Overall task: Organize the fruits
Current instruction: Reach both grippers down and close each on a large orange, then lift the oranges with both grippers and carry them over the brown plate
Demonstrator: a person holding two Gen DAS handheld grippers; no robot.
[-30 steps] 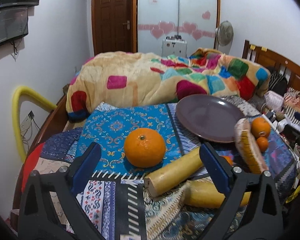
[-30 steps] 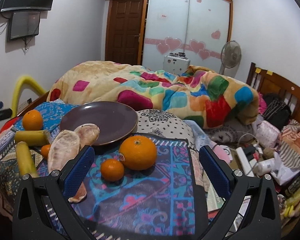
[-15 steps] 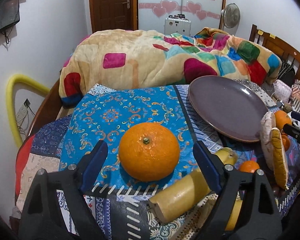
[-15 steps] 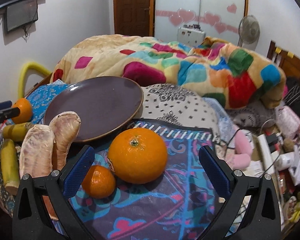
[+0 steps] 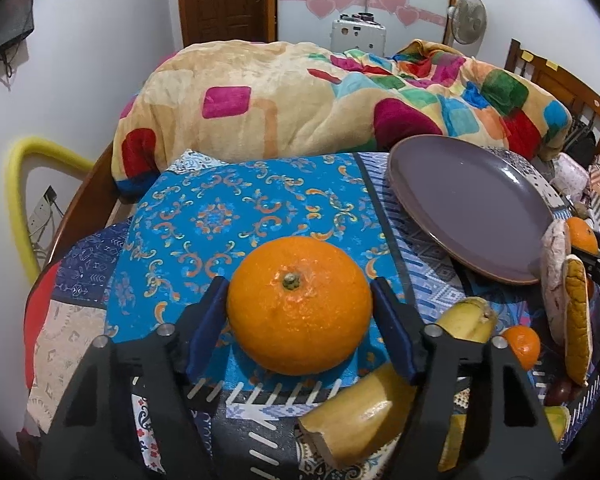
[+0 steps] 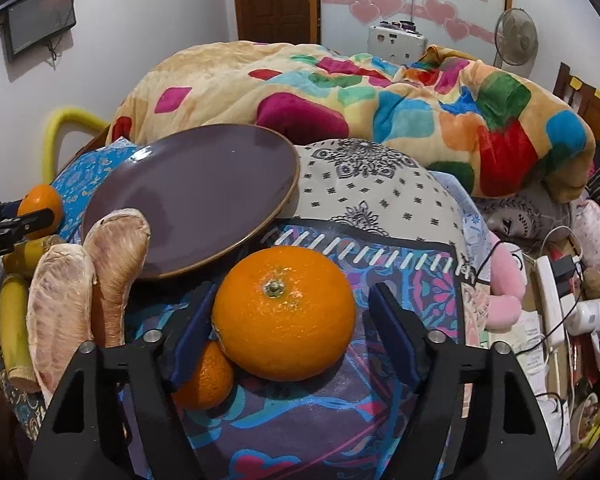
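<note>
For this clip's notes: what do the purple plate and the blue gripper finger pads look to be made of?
The purple plate looks like glazed ceramic, possibly melamine: smooth surface, soft glare patches, a thin brown rim. The blue pads on the left gripper look like matte rubber or soft plastic: no shine, slightly textured faces, though the material cannot be confirmed by sight. They sit either side of the large orange.

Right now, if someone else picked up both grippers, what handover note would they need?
Left gripper: open, jaws flanking the big orange on the blue cloth; contact unclear.
Right gripper: open around a second big orange, a small tangerine beside its left finger.
Purple plate: nothing on it.
Left: both oranges, tangerine, banana pieces, pomelo segments.
</note>
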